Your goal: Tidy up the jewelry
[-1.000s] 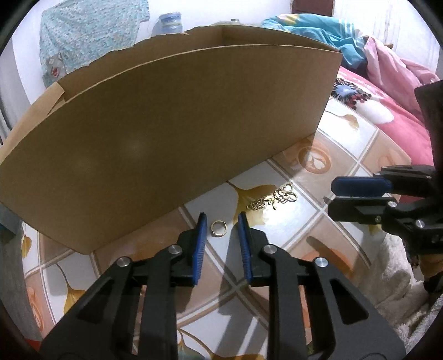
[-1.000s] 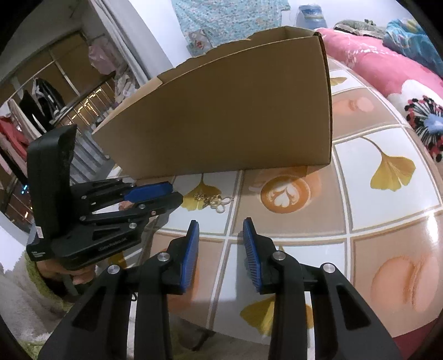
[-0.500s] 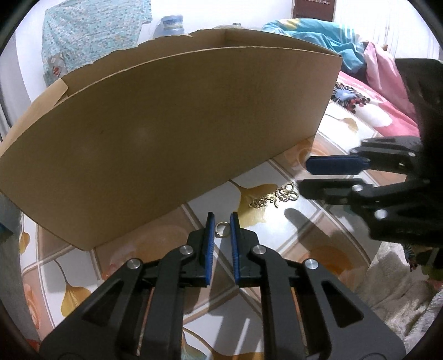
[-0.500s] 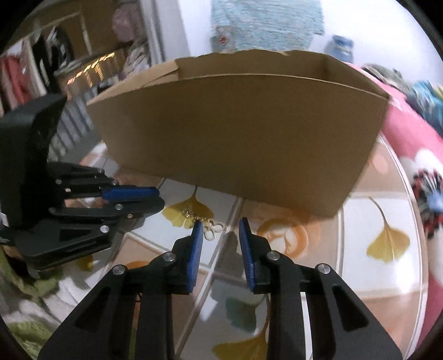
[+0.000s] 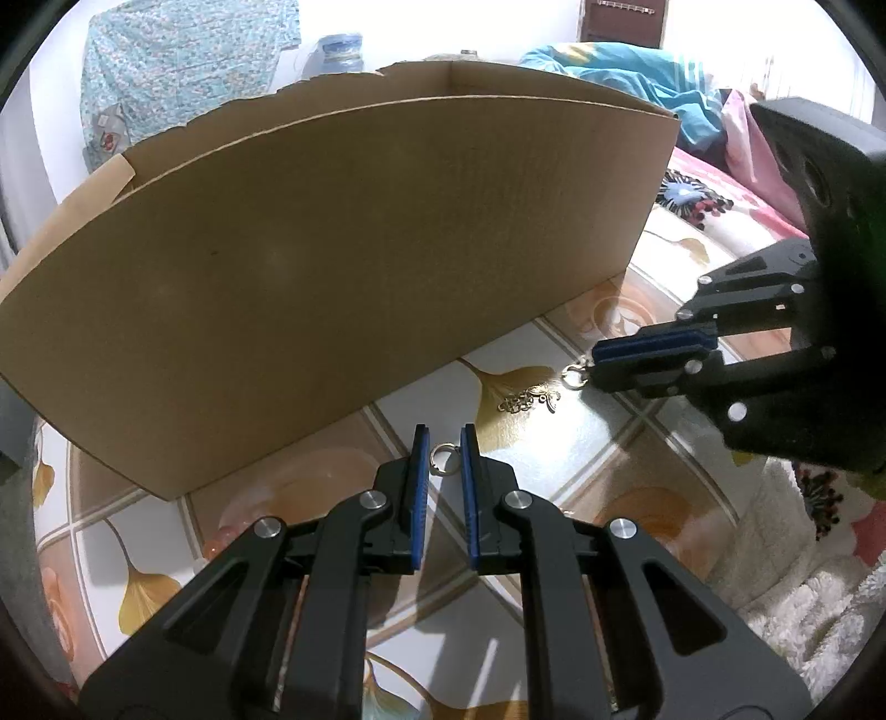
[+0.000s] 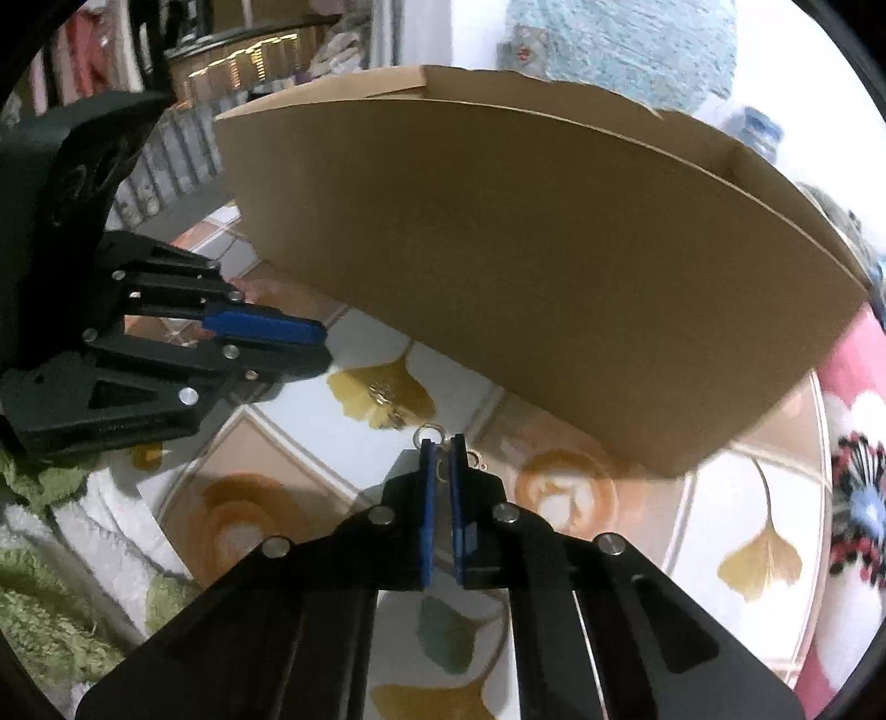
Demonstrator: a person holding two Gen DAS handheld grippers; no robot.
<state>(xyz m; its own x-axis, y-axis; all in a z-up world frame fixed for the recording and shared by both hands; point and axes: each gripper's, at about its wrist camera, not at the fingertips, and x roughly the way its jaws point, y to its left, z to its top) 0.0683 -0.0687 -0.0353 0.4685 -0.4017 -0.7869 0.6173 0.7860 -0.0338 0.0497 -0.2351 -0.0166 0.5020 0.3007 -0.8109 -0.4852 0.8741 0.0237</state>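
Observation:
A small gold ring (image 5: 443,458) sits between the pads of my left gripper (image 5: 443,450), whose jaws are nearly closed on it. A gold chain with ring ends (image 5: 529,399) lies on the tiled table (image 5: 581,443) just right of it. My right gripper (image 6: 441,450) is shut on one ring end of that chain (image 6: 429,431); the rest of the chain (image 6: 387,396) trails on a leaf tile. In the left wrist view the right gripper (image 5: 595,360) pinches the chain's ring (image 5: 575,376). A big open cardboard box (image 5: 343,266) stands right behind both.
The table edge and a fluffy white-green rug (image 6: 61,559) lie near the grippers. A bed with pink and blue bedding (image 5: 714,166) is at the right. A water bottle (image 5: 338,52) stands behind the box.
My right gripper moved in over the chain and closed on its ring end. My left gripper narrowed around the small ring and stayed in place.

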